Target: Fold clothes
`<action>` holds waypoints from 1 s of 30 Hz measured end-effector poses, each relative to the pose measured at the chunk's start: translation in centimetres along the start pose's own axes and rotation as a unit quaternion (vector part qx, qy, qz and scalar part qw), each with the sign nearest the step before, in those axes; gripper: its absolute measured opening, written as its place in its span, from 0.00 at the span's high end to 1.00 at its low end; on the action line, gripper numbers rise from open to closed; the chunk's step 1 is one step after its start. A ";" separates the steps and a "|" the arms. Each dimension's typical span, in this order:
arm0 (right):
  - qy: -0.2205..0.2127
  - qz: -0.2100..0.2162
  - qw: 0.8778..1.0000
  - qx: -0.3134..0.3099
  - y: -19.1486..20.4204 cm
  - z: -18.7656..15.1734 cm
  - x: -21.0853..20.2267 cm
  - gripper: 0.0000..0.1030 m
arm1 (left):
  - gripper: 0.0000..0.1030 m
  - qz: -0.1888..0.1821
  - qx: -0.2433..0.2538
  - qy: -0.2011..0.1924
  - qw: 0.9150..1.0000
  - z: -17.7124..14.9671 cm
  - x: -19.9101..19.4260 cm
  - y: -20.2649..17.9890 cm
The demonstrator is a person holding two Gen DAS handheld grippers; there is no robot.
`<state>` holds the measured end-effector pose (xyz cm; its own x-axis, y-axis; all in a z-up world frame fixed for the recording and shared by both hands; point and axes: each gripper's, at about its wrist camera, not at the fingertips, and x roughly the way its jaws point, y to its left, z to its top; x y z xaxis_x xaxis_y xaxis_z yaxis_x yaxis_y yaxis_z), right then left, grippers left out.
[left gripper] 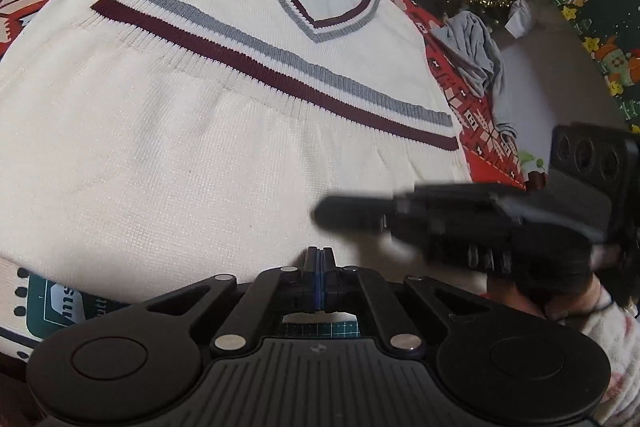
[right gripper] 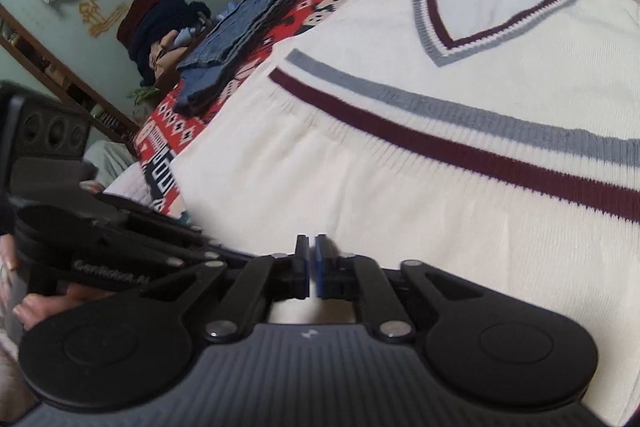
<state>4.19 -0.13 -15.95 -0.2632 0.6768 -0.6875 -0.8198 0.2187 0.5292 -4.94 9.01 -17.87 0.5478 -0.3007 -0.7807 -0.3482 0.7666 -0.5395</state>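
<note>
A cream knitted sweater (left gripper: 200,147) with a V-neck and a grey and a maroon stripe across the chest lies flat on a red patterned cloth (left gripper: 476,115), neck at the far end, its lower part folded up so that the hem sits just below the stripes. The left gripper (left gripper: 321,259) has its jaws pressed together at the near edge of the sweater; whether any knit is pinched between them cannot be told. The right gripper (right gripper: 311,259) is also at the near edge, its jaws drawn in to a thin slit, and a hold on the fabric cannot be made out. A folded pair of jeans (right gripper: 236,43) lies on the cloth beside the sweater's shoulder. A grey garment (left gripper: 476,55) hangs off the cloth's other side.
</note>
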 end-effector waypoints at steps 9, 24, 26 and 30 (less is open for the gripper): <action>-0.075 -0.033 0.996 0.042 -3.4 4.0 -1.5 0.95 | 0.98 -0.012 -0.011 0.001 1.000 0.3 -0.5 0.1; -0.024 -0.013 0.999 0.040 -1.5 -1.8 -2.9 0.95 | 0.98 -0.023 0.038 0.025 0.999 0.1 1.6 -2.0; -0.033 -0.023 0.998 0.043 -2.2 -0.8 -2.6 0.98 | 0.98 -0.023 0.036 0.024 0.999 0.1 1.6 -1.9; -0.069 -0.061 0.993 0.070 -4.3 1.7 -2.5 0.98 | 0.98 -0.015 0.046 0.021 0.999 -0.1 1.5 -2.3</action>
<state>9.29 -1.56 -15.67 -0.0873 0.7268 -0.6812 -0.7596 0.3938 0.5176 -3.38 6.74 -17.80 0.5239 -0.3473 -0.7778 -0.2588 0.8051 -0.5338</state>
